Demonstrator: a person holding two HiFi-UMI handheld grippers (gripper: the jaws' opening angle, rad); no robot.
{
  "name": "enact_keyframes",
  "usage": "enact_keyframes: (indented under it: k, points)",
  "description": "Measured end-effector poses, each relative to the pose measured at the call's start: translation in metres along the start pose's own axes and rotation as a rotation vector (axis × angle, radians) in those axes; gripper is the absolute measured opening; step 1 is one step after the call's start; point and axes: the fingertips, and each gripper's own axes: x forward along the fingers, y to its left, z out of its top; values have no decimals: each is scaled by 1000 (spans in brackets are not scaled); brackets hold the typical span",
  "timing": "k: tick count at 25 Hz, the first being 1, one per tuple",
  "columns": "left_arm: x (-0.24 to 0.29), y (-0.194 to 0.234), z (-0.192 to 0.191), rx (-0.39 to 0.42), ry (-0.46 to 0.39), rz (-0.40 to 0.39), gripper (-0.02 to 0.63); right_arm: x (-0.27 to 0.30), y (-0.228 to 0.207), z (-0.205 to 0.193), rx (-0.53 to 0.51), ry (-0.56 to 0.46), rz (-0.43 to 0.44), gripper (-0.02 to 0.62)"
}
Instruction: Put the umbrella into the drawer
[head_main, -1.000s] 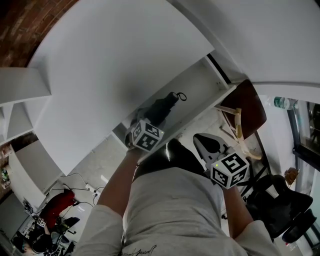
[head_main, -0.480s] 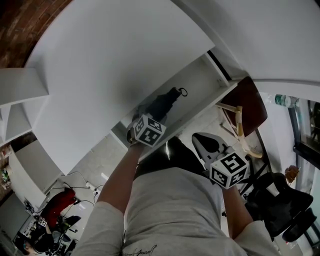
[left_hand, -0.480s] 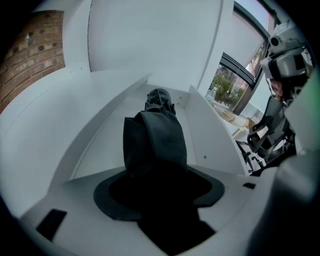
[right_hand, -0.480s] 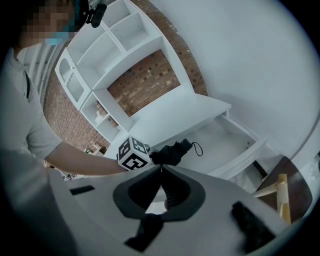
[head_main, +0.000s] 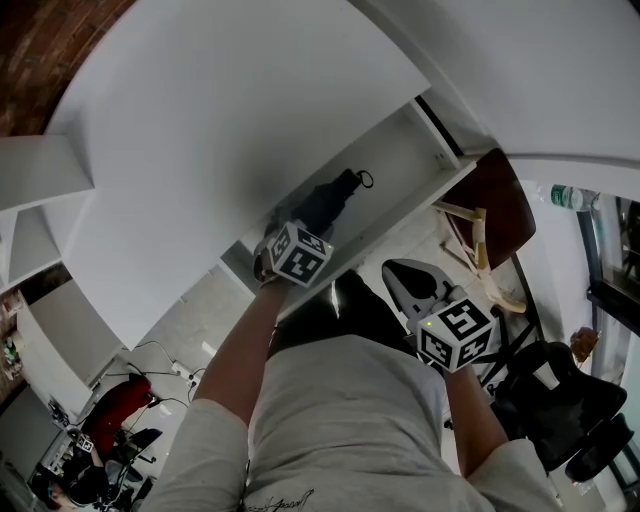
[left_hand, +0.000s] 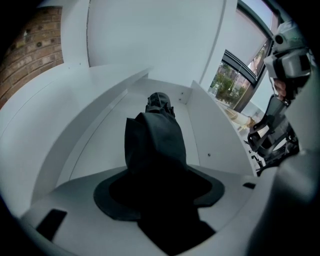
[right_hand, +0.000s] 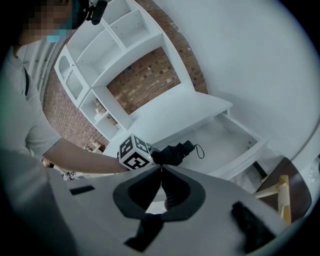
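A black folded umbrella (head_main: 330, 205) lies lengthwise in the open white drawer (head_main: 400, 160), its strap loop at the far end. My left gripper (head_main: 290, 235) points steeply down at the drawer's near end. Its jaws stand wide and are closed on the umbrella's near end. In the left gripper view the dark fabric (left_hand: 155, 140) fills the gap of the left gripper (left_hand: 157, 185) and runs away along the drawer floor (left_hand: 107, 130). My right gripper (head_main: 400, 280) hangs in front of the drawer, shut and empty. In the right gripper view, the right gripper (right_hand: 161, 169) shows its tips meeting, and beyond them lies the umbrella (right_hand: 175, 152).
A wooden chair with a dark brown seat (head_main: 495, 215) stands right of the drawer. A black office chair (head_main: 560, 400) is at the lower right. White shelves (right_hand: 115, 45) against a brick wall rise above the cabinet top (head_main: 230, 130). My grey-clad body fills the foreground.
The left gripper has edged slightly further over the drawer with the umbrella. The right gripper has stayed where it was.
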Motion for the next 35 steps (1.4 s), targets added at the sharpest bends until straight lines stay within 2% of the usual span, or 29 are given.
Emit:
enact_keyframes:
  k: [24,35]
  points:
    - [29,-1,-15,28,119,-7,275,2,-5,-10,32,13,-1,29]
    - [34,-3,-12,21,145,-38,282,5,-7,-12,40,17,9,29]
